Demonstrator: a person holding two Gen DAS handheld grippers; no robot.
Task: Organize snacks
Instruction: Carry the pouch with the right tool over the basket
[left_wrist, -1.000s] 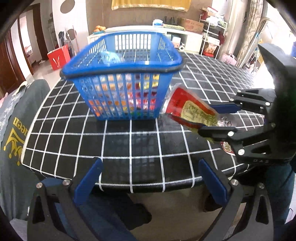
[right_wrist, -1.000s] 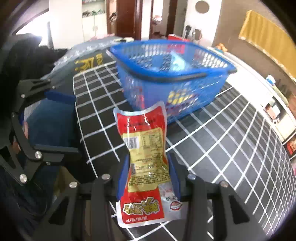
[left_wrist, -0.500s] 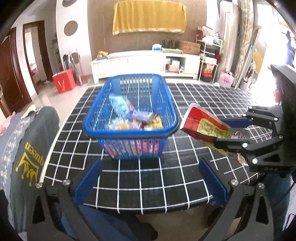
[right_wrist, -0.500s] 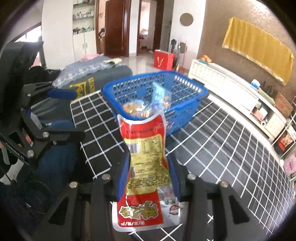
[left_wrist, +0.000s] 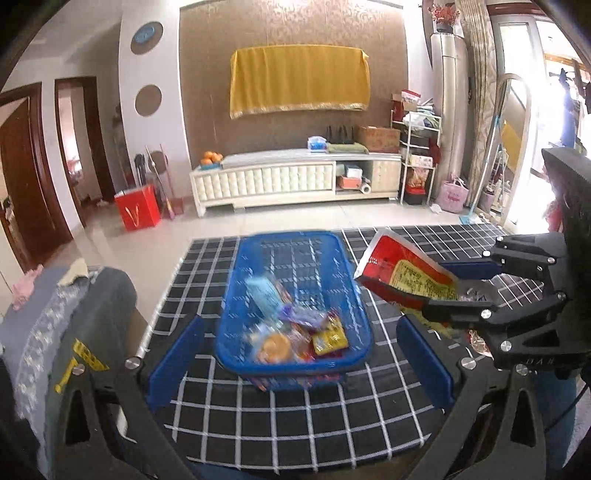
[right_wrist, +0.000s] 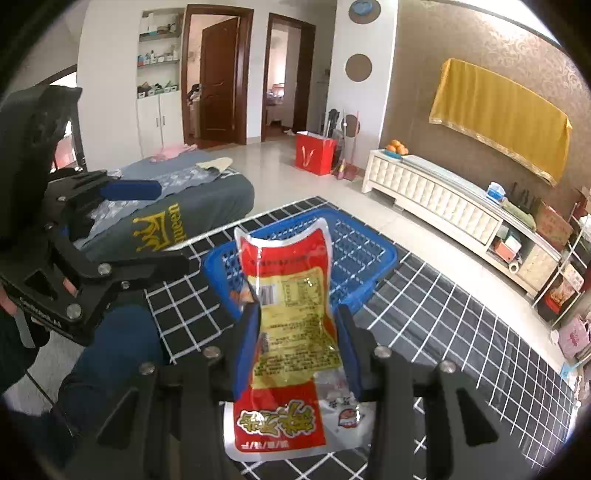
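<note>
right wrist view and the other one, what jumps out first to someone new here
The red and yellow snack packet dominates, clamped between the right gripper's blue fingers and held above the checked tablecloth. Behind it sits the blue basket, already holding several snacks. The left gripper is open, in front of the basket.

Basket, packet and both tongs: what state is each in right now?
Basket: upright on the table, partly filled with snacks.
Packet: clamped in the right tongs, held up off the table near the basket.
Right tongs: shut on the packet.
Left tongs: open, holding nothing.
</note>
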